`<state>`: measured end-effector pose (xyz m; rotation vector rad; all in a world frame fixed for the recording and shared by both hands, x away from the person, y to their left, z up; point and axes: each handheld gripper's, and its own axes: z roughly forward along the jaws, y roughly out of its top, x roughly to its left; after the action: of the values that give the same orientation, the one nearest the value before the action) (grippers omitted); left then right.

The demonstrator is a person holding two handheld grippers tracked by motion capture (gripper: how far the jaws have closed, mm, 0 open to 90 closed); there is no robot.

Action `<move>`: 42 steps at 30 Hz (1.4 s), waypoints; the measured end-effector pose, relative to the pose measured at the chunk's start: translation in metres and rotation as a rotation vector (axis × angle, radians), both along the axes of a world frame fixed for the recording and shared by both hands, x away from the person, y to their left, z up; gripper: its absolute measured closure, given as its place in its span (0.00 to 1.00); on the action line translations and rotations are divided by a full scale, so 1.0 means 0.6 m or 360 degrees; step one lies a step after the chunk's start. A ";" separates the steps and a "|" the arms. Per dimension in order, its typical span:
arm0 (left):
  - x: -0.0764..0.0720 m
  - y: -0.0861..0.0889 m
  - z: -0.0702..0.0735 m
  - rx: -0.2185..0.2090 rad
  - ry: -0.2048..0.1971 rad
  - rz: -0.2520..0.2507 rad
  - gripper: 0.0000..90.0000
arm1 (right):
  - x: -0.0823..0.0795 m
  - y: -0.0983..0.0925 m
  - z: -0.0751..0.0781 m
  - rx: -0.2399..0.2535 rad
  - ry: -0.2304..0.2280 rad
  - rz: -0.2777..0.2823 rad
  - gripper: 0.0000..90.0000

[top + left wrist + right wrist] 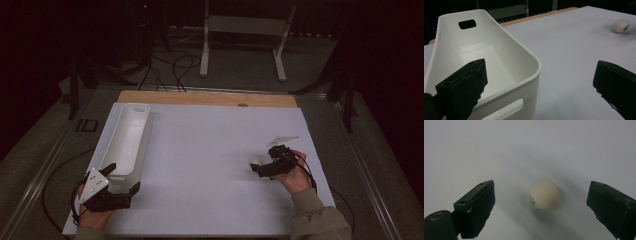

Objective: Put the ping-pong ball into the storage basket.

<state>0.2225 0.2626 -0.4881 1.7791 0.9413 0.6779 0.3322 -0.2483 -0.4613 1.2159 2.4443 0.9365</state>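
- The cream ball (544, 194) lies on the white bench (210, 150) at the right side, between the two jaws of the right tongs (541, 205), touching neither.
- The right tongs are released, jaws wide apart.
- The left tongs (122, 177) are also released, at the near end of the white bin (499, 62).

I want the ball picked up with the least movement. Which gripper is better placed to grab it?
Right. The right gripper is open with the ball between its jaws; the left gripper sits open by the white bin, far from it.
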 end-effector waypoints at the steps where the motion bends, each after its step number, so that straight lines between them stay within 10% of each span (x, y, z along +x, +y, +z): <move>1: 0.000 0.000 0.000 0.0000 0.0000 0.0000 0.00 | 0.001 0.001 -0.001 -0.0003 0.0004 0.0004 0.09; 42: 0.000 0.000 0.000 -0.0001 -0.0003 -0.0002 0.00 | 0.035 0.024 -0.015 -0.0116 0.0145 0.0018 0.09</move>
<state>0.2223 0.2627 -0.4883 1.7782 0.9390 0.6784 0.3532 -0.2336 -0.4701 1.2466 2.5343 0.8043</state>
